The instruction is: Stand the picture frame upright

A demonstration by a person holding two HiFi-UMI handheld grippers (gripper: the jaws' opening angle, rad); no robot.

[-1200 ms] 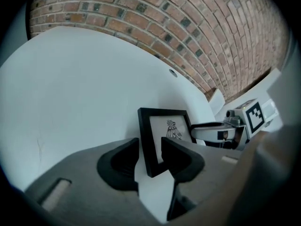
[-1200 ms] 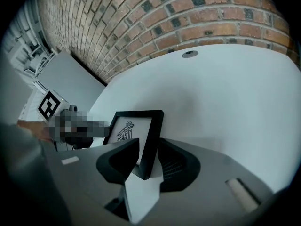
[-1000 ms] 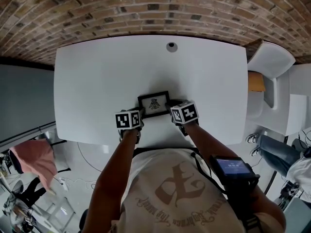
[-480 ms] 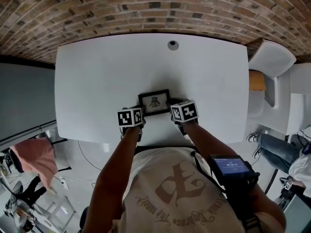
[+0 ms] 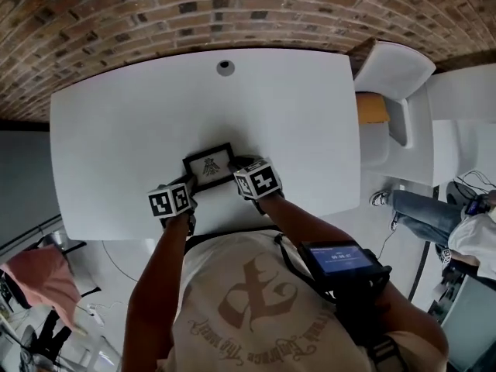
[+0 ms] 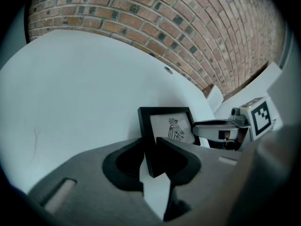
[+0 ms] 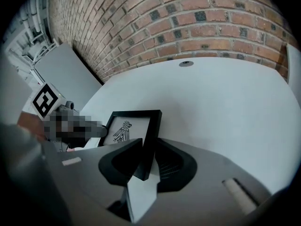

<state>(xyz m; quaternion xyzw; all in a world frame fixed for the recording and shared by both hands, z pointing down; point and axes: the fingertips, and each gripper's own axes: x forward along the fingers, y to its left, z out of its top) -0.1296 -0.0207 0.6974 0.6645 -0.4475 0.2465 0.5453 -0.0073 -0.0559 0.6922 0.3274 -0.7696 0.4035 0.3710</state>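
Note:
A small black picture frame (image 5: 208, 166) with a bird print lies face up near the front edge of the white table (image 5: 116, 130). My left gripper (image 5: 188, 184) is at its left edge and its jaws are closing, with the pads pressing on that black edge (image 6: 146, 145). My right gripper (image 5: 237, 164) grips the frame's right edge (image 7: 149, 140). In the left gripper view the frame (image 6: 171, 126) reaches toward the right gripper (image 6: 214, 128). Whether the frame has left the tabletop I cannot tell.
A round cable hole (image 5: 225, 67) sits near the table's far edge, below a brick wall (image 5: 232, 6). A white chair (image 5: 391, 68) stands at the table's right end. Someone's legs (image 5: 418, 211) are on the floor at the right.
Both grippers have closed in on the frame's two side edges. The head view has swung, so the table and frame now sit further left in it.

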